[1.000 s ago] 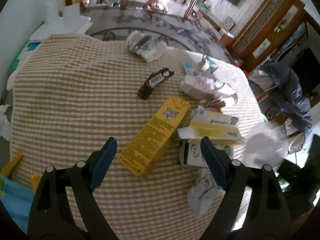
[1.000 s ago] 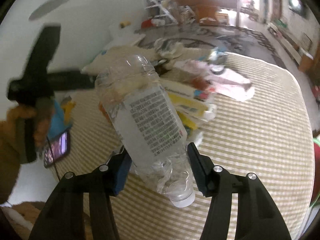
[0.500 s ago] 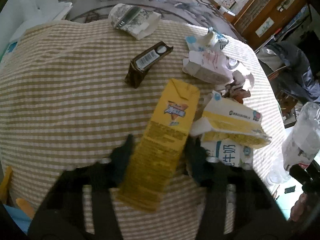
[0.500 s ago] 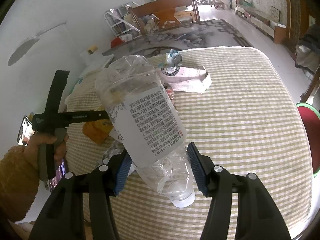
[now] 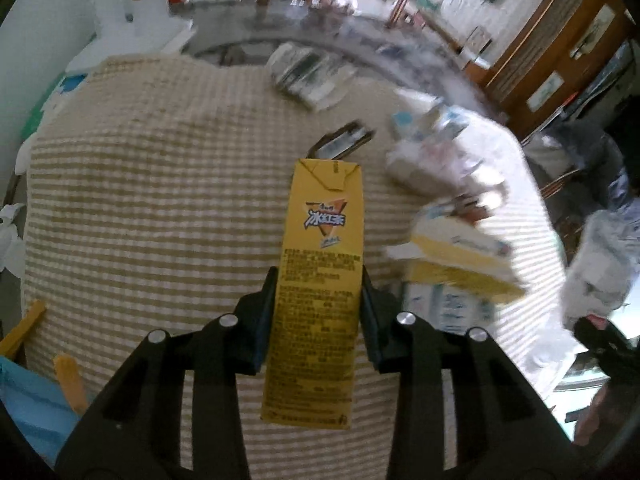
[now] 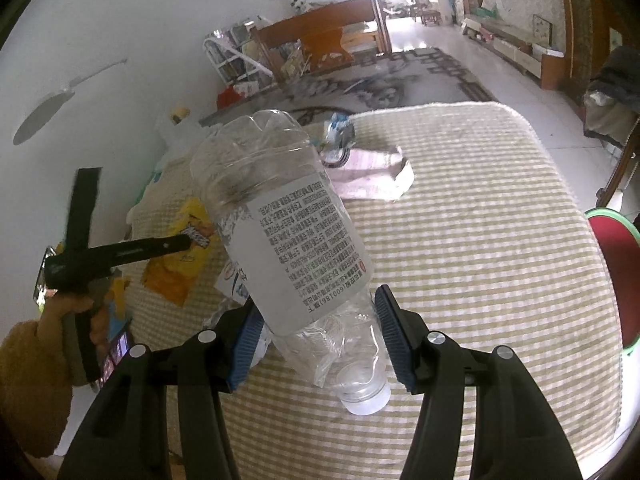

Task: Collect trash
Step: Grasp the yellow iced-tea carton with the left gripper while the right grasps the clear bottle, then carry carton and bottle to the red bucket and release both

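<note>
My left gripper (image 5: pixel 318 276) is closing its jaws on a tall yellow drink carton (image 5: pixel 324 240). The pads press on both of its sides, and it points straight away from me above the checked tablecloth (image 5: pixel 160 200). My right gripper (image 6: pixel 316 304) is shut on a clear plastic bottle (image 6: pixel 288 216) with a white label. The bottle is held neck-down, its cap near me and its base tilted up to the left. In the right wrist view the yellow carton (image 6: pixel 180 268) shows at the left, with a hand (image 6: pixel 72 308) on the left tool's handle.
More trash lies on the cloth: a brown pouch (image 5: pixel 344 142), a crumpled wrapper (image 5: pixel 308 76), a pink-white pack (image 5: pixel 432 164) and a yellow-white carton (image 5: pixel 460 256). A red stool (image 6: pixel 616 264) stands off the table's right edge. A rug and wooden furniture are beyond.
My left gripper came down over the yellow carton and closed on it; the carton now lines up between the fingers. My right gripper rolled and swung with the bottle still in it.
</note>
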